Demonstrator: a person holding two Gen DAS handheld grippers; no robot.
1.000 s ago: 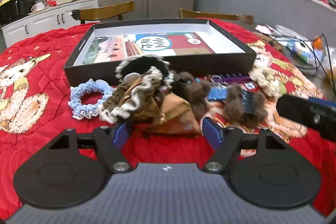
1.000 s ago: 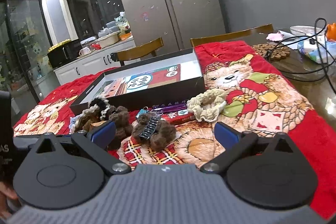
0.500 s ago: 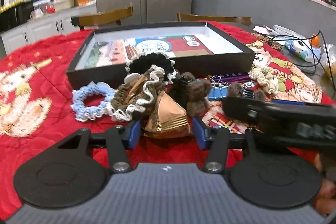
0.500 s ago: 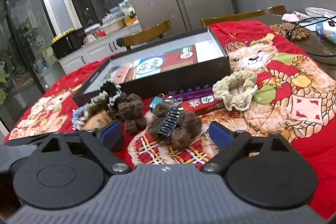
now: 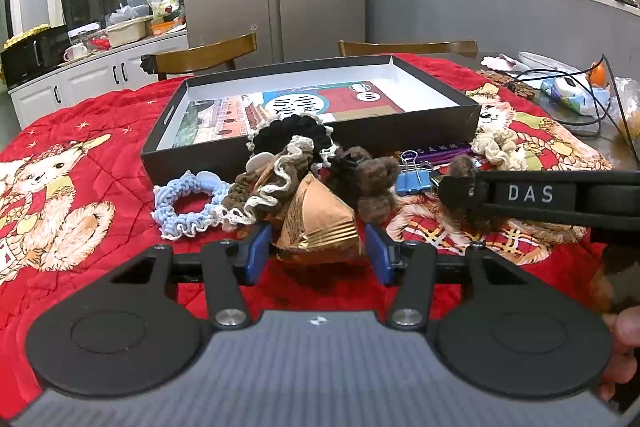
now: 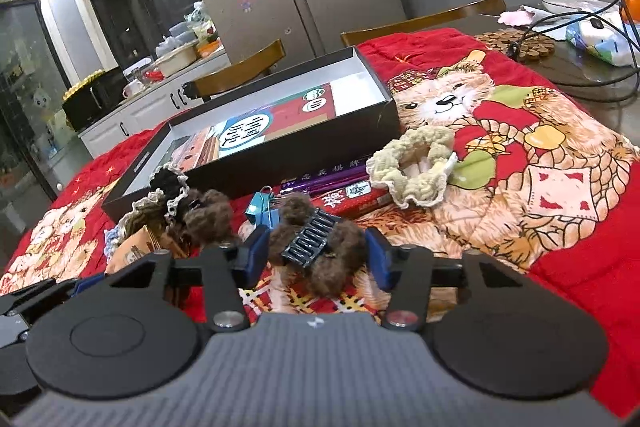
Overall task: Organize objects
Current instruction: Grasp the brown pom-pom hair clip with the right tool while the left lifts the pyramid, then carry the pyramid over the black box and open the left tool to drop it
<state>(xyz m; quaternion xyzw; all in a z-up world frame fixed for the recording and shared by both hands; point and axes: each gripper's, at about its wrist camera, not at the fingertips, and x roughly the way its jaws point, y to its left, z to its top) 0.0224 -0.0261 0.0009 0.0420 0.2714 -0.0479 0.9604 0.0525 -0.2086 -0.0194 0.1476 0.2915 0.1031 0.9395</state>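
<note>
The left hand-held gripper (image 5: 316, 254) holds a brown snack packet (image 5: 318, 227) at mid width, the packet's peak pointing up and away toward the box (image 5: 224, 157). The right hand-held gripper (image 6: 316, 258) is closing on a furry brown hair claw (image 6: 316, 247), its comb lying diagonally on the table (image 6: 560, 247).

A tan triangular snack packet (image 5: 316, 223) lies at lower centre; a fuzzy brown hair claw (image 6: 316, 247) with dark teeth lies centre, before an open black box (image 5: 224, 155).
</note>
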